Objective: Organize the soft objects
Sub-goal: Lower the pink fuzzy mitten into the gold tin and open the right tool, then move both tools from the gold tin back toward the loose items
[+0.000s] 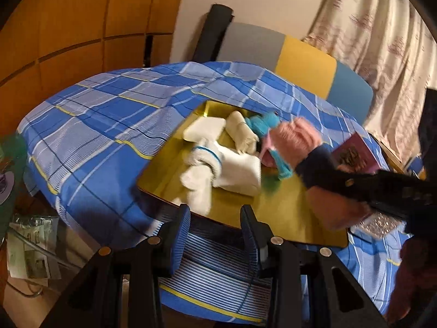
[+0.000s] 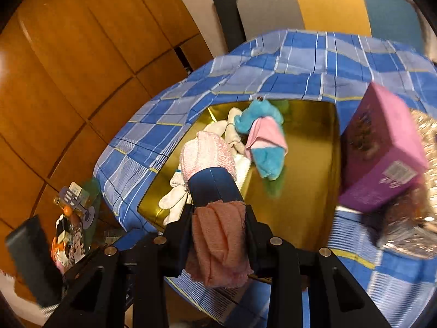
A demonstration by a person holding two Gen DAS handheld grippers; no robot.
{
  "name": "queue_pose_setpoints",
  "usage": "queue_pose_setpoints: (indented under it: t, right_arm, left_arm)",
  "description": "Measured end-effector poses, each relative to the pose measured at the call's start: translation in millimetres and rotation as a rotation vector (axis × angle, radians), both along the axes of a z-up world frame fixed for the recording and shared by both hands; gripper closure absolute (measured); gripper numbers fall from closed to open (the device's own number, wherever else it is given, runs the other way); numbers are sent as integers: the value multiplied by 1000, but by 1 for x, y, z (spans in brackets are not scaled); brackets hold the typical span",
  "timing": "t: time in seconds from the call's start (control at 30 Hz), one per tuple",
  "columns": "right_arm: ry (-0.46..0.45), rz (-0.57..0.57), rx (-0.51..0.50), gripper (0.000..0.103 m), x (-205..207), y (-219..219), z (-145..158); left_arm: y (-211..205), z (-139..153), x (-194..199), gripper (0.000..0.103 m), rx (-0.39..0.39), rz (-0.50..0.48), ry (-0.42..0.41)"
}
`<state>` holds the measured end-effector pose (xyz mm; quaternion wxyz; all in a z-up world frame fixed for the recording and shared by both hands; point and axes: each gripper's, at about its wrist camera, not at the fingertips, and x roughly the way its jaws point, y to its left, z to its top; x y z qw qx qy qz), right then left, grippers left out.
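A home room: checked bedsheet (image 1: 90, 125), wooden wardrobe (image 1: 68, 27), curtain (image 1: 382, 41), colourful chair (image 1: 300, 57)

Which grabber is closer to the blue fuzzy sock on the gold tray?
Right. The right gripper, shut on a pink and navy sock, reaches over the gold tray beside the blue fuzzy sock. The left gripper hangs empty at the tray's near edge, farther away.

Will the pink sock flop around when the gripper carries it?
Probably yes. The pink sock already sags in folds where the right gripper pinches it, so it looks floppy. It seems light and fuzzy, so likely not slippery or breakable.
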<state>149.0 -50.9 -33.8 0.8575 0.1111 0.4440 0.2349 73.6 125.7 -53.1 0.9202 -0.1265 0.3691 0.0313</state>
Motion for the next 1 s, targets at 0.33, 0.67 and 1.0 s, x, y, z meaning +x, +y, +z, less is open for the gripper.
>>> queue_pose_setpoints:
  t: [0.33,0.67,1.0]
  right_arm:
    - [102,-102,-11,68,31,29,-35]
    - [144,-105,51,48,31,38,-47]
    - [11,-41,-14,48,-4,28,-20]
  left_arm:
    - [10,-3,1,65,4,51,7]
    - [28,-8,5,65,-9,109,25]
    - [26,-9,4,65,-44,75,12]
